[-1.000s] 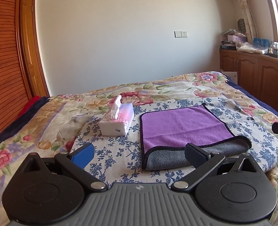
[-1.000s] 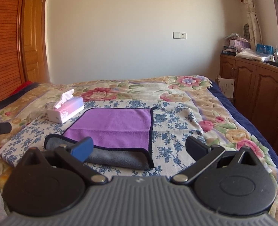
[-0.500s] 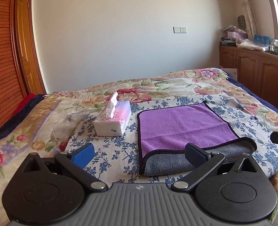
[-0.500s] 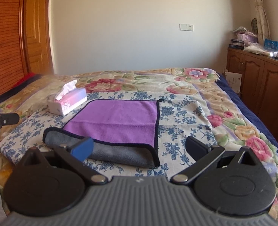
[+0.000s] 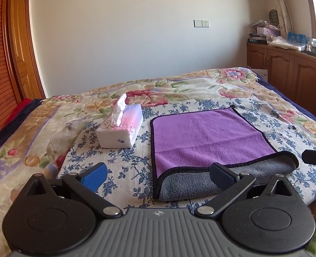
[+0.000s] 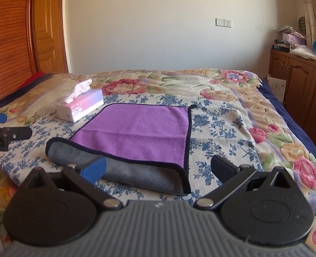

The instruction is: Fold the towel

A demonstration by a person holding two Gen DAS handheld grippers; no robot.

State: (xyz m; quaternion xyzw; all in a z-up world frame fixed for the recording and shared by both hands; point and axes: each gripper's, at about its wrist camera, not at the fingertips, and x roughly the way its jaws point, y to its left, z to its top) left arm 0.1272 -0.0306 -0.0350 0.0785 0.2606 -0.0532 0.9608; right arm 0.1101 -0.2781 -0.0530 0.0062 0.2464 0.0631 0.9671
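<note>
Now we hover left gripper [image 5: 158,174] and right gripper [image 6: 159,168], both wide open, empty; near flap of purple towel [image 6: 136,132] loosely rolled, risks uneven fold.

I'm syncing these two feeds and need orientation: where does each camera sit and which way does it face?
Left wrist: sits on the left tool, jaws open, facing across the bed at the towel's left side; the right tool's tip shows at right.
Right wrist: sits on the right tool, jaws open, facing the towel's right side; the left tool intrudes at left.
Shared: towel, tissue box, bed, far wall.
</note>
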